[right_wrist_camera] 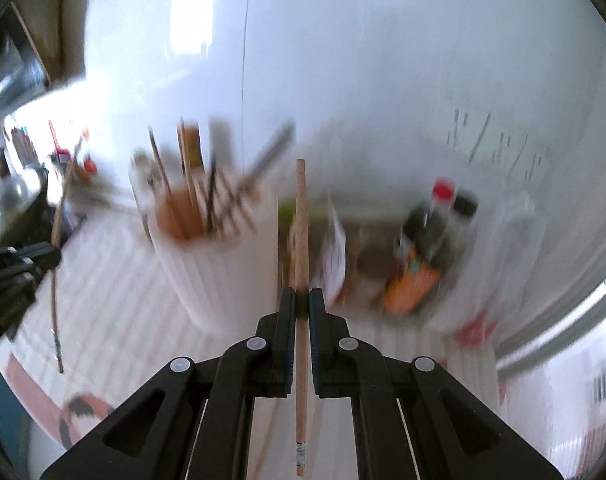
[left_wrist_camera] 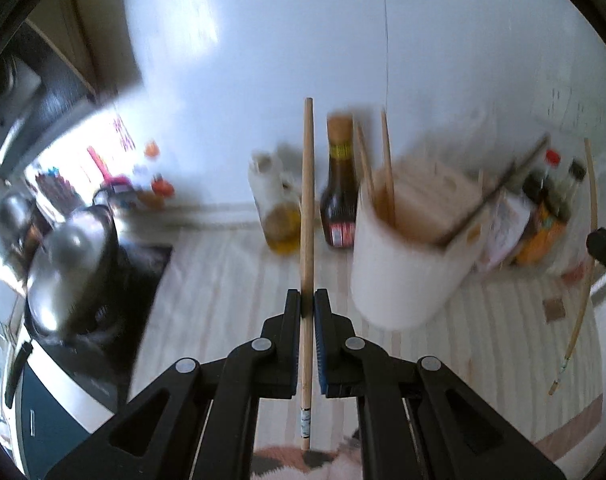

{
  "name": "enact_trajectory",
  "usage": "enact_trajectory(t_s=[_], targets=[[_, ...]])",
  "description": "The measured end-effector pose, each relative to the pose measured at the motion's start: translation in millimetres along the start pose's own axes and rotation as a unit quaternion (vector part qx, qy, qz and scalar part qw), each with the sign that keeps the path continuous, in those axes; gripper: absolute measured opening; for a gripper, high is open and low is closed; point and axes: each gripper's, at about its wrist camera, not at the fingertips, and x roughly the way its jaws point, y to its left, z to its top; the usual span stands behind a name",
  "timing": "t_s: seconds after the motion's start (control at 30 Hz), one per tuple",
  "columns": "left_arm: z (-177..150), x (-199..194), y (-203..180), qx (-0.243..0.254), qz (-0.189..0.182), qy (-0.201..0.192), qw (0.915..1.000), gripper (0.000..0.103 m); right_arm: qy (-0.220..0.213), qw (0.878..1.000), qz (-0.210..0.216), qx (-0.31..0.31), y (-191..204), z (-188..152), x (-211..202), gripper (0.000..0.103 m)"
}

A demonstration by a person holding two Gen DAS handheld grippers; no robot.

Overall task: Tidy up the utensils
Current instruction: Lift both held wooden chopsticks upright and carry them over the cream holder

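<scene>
Both grippers, left [left_wrist_camera: 307, 304] and right [right_wrist_camera: 301, 302], pinch a chopstick [left_wrist_camera: 308, 200] each beside the holder [left_wrist_camera: 399, 264] (light, stiff, slippery, so grip mid-shaft).

No text could be read in either view. The dark bottle [left_wrist_camera: 337, 184] near the back edge of the worktop [left_wrist_camera: 231, 280] carried a yellow neck label and a red-and-white lower label, both too blurred to make out. Dark marks on the white wall [right_wrist_camera: 499, 140] were smeared beyond reading.
</scene>
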Motion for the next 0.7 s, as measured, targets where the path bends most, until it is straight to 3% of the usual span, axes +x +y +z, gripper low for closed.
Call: enact_trajectory(t_s=[0.33,0.7], targets=[[83.5,-30.2,2.8,0.009,0.012,-0.088,0.9961,0.004,-0.129,0.992,0.006,0.006,4.6,107.6,-49.1,0.007],[128.7,-29.8,8.4,0.004,0.004,-0.108,0.9942,0.004,-0.170,0.978,0.084,0.083,0.7,164.2,-35.0,0.007]])
